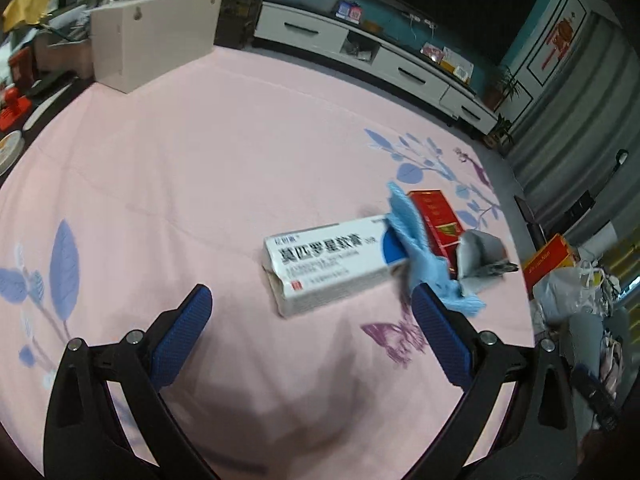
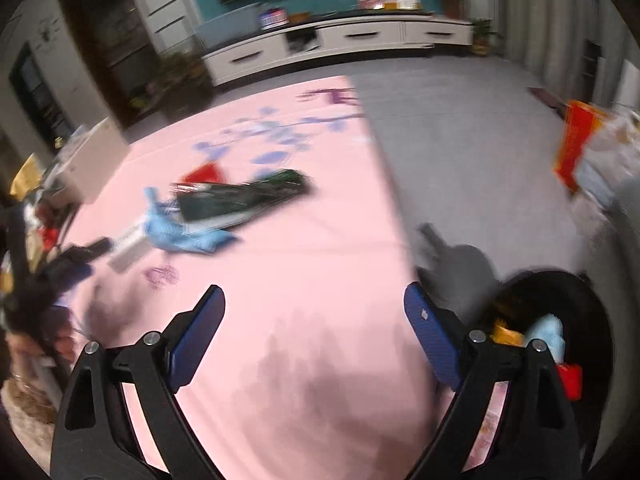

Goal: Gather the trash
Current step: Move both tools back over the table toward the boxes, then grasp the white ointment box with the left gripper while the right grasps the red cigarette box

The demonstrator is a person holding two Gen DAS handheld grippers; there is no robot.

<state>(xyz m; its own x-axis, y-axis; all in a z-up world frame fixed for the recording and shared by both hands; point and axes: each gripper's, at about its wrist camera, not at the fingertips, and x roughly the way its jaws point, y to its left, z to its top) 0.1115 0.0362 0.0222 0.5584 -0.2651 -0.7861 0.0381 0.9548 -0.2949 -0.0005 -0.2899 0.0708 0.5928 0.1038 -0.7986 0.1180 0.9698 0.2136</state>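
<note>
Right tool (image 2: 314, 308) view alone: black bin (image 2: 592, 320).

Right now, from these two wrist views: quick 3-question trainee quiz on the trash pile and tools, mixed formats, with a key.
1. True or false: the left tool is shut on the white medicine box.
2. Multiple choice: what lies draped over the right end of the white medicine box? A) yellow sponge B) blue glove C) metal spoon
3. Fill in: beside the pink tablecloth, low on the right of the right wrist view, stands a black ____ with trash already inside.

Key: 1 false, both the left tool and the right tool stand open with nothing between the fingers; 2 B; 3 bin.
</note>
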